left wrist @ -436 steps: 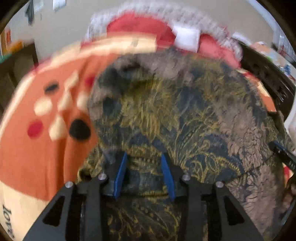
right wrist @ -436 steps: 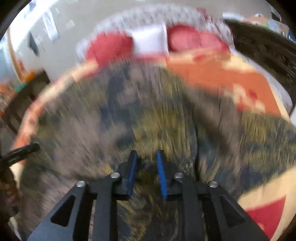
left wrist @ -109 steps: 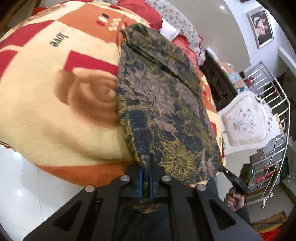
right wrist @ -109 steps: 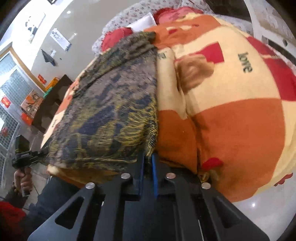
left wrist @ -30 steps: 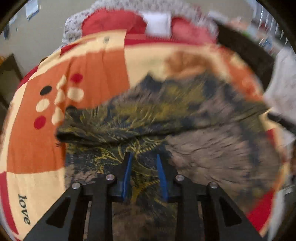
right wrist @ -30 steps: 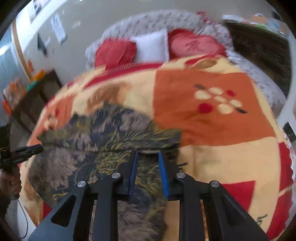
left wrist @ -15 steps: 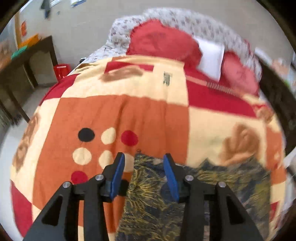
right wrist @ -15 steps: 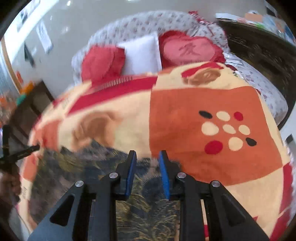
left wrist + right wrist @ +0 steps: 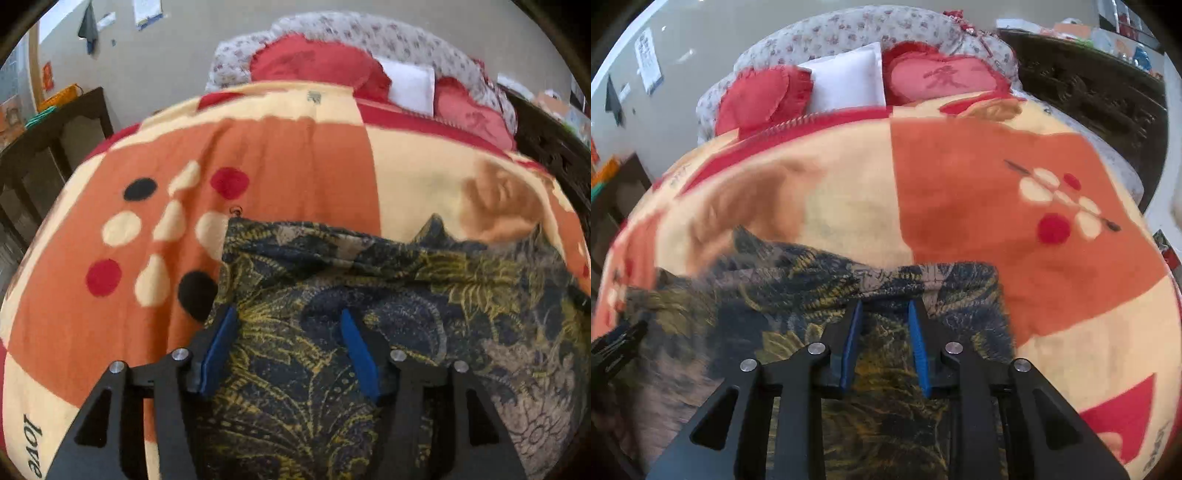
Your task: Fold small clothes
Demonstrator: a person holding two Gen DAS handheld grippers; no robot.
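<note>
A dark blue, grey and yellow floral garment (image 9: 388, 295) lies folded on an orange, cream and red blanket (image 9: 288, 166), its far edge bunched into a ridge. My left gripper (image 9: 290, 317) is open and empty above the garment's left part. In the right wrist view the same garment (image 9: 775, 295) spreads to the left. My right gripper (image 9: 884, 314) is open and empty above the garment's right part, near its far edge. The left gripper's tip (image 9: 617, 343) shows at the left rim of that view.
Red heart cushions (image 9: 942, 77) and a white pillow (image 9: 846, 85) lie against a floral headboard (image 9: 857, 29) at the far end of the bed. Dark wooden furniture stands on the left (image 9: 44, 155) and on the right (image 9: 1089, 92).
Both grippers have drawn back and lowered over the garment, so it fills more of each view. The left jaws have opened wider. The right jaws stay open.
</note>
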